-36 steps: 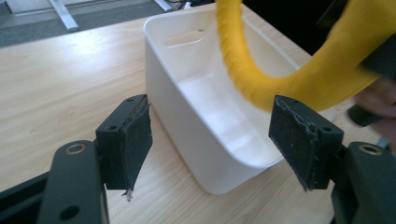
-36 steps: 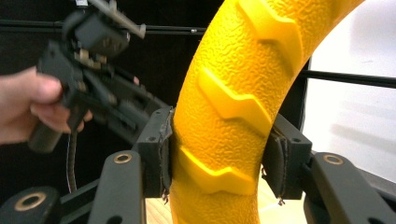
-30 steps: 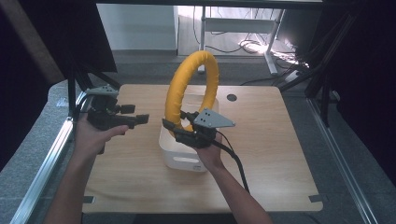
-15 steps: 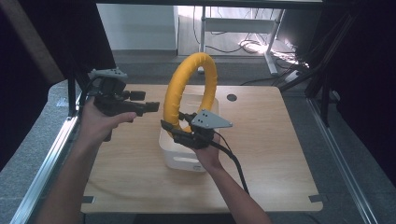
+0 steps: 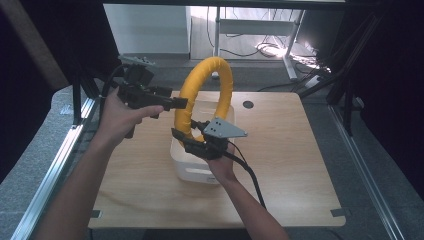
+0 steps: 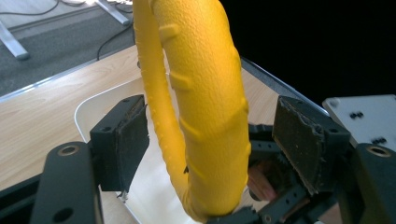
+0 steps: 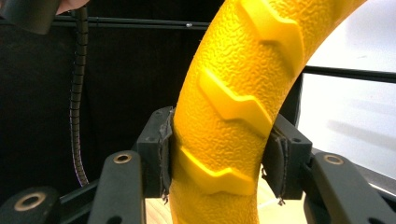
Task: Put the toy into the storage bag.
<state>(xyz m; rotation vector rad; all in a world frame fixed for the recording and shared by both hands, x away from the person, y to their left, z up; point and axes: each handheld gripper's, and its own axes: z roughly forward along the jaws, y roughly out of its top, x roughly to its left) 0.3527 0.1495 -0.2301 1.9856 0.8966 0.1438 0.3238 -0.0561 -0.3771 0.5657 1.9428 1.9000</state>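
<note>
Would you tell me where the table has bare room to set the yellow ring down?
Bare wood lies right of the white bin, toward the table edge, and along the near edge. The middle is crowded by both grippers.

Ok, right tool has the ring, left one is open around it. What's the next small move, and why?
Probably shut the left tool on the ring. Its pads stand apart on either side of the yellow ring without touching, while the right tool clamps it upright over the white bin. A second grip would steady it.
</note>
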